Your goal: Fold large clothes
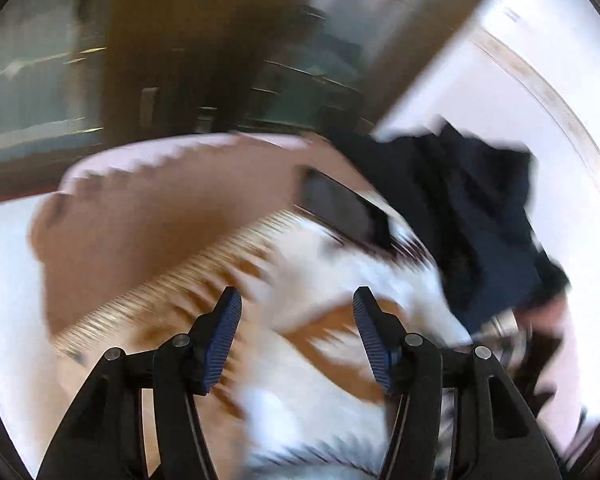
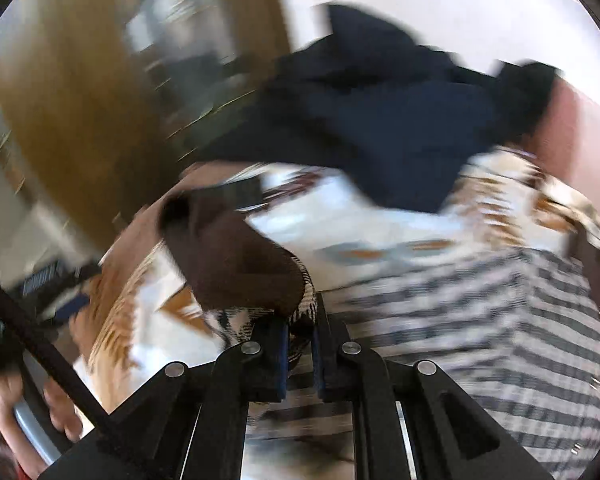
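Observation:
Both views are motion-blurred. My right gripper [image 2: 300, 344] is shut on the edge of a black-and-white checked garment [image 2: 480, 340] with a brown lining or collar [image 2: 236, 264]; the cloth spreads to the right of it. A dark navy garment [image 2: 380, 112] lies crumpled behind it, and also shows in the left wrist view [image 1: 472, 216]. My left gripper [image 1: 298, 336] is open and empty, its blue pads [image 1: 224, 340] above a white, orange-patterned cloth [image 1: 332, 280] on the surface.
A brown-pink cushion or cover [image 1: 148, 216] lies left of the patterned cloth. A dark flat object [image 1: 340, 208] rests on it. White surface [image 1: 500, 92] at the right, wooden furniture [image 2: 72, 100] behind. The person's hand [image 2: 16, 412] shows at lower left.

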The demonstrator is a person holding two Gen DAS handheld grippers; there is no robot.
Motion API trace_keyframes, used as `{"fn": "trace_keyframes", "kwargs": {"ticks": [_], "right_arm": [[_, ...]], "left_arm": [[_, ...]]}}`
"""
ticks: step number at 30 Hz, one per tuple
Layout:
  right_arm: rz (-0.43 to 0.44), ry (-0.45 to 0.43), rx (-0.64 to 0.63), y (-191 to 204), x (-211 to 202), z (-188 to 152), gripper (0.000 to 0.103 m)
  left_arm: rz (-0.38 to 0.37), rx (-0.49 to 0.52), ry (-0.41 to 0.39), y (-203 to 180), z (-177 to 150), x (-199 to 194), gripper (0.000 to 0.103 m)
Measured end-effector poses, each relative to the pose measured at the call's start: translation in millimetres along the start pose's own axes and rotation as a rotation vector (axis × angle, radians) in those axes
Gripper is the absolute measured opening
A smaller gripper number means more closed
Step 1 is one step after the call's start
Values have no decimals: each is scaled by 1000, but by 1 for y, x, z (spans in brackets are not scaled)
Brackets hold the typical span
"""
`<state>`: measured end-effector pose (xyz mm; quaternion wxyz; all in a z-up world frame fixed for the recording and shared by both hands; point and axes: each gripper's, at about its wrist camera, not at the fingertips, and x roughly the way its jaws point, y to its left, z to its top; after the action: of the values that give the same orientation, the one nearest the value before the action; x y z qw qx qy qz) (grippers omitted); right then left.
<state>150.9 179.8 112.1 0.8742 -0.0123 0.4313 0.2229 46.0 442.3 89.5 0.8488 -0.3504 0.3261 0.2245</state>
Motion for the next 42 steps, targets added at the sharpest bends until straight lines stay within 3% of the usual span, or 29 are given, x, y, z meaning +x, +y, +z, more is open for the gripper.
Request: {"fn": "trace_keyframes", "kwargs": {"ticks": [7,12,16,20,26,29,36,42], "right_arm": [[-115,-27,186,-104,-33,-4,10],[-149,-39,225,-132,-47,-10,10],[-181,-55,224,-143,-62,-14,10],[-222,-69,244,-165,-80,-19,10],[-274,-81,283,-201,-102,-31,10],[-298,-88,304,-217,-112,-37,10],[-383,-90,349,-270,-129,-63,10],[-465,-66,488,-338,-133,-106,10]], "left_arm": [[-197,202,121,-86,-61,9,57],[-357,271,229,-121,-105,8,57],[-467,312,262,-141,-130,-2,57],[-525,383,273,-162,-151,-10,57],[-545,479,320,-199,-184,-4,58],[-555,536,354,-219,-205,3,65],[-441,681,379,-242,-246,31,65],[-398,665,406,-239,-249,52,65]]}}
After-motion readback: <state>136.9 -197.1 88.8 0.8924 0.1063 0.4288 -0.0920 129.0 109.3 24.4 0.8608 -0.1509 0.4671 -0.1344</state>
